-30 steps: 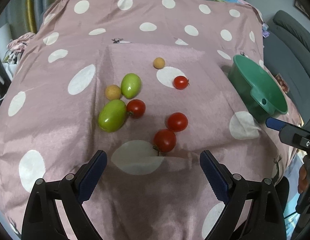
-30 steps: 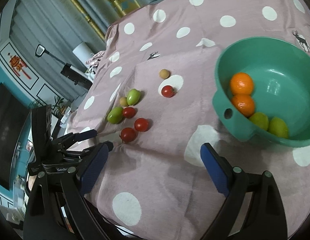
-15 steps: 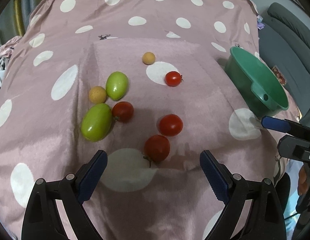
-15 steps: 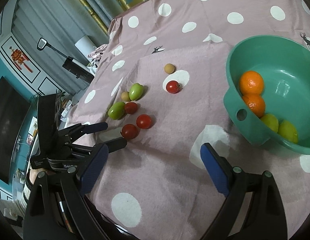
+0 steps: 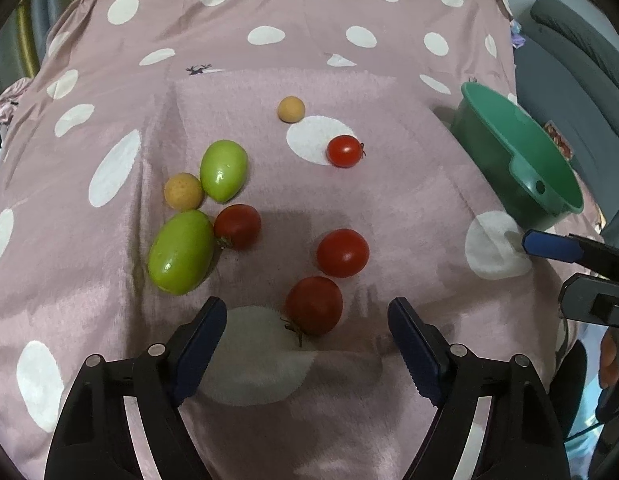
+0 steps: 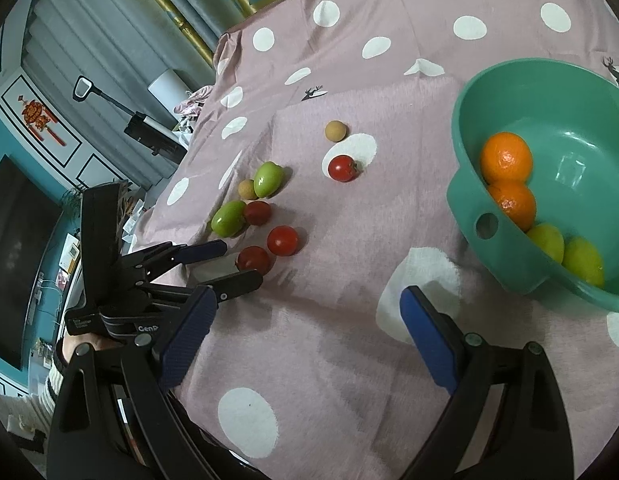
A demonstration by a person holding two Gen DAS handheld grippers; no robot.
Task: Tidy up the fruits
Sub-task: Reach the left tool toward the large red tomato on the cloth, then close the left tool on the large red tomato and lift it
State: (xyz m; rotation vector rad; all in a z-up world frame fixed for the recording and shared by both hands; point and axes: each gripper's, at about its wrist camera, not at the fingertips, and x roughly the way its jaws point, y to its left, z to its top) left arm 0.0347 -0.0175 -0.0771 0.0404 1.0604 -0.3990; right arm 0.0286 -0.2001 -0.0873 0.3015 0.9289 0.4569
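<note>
- Pink dotted cloth (image 5: pixel 389 208) covers the whole work surface.
- Green bowl (image 6: pixel 557 120) sits at the cloth's right side, holding two oranges (image 6: pixel 506 158) and two yellow-green fruits.
- Left gripper (image 5: pixel 305 322): jaws apart, just been closing; the nearest red tomato (image 5: pixel 313 305) lies just ahead between the tips, untouched.
- Right gripper (image 6: pixel 305 312): released, empty, near the bowl.
- Two green tomatoes (image 5: pixel 181 252), three more red ones and two tan fruits lie loose on the cloth.
</note>
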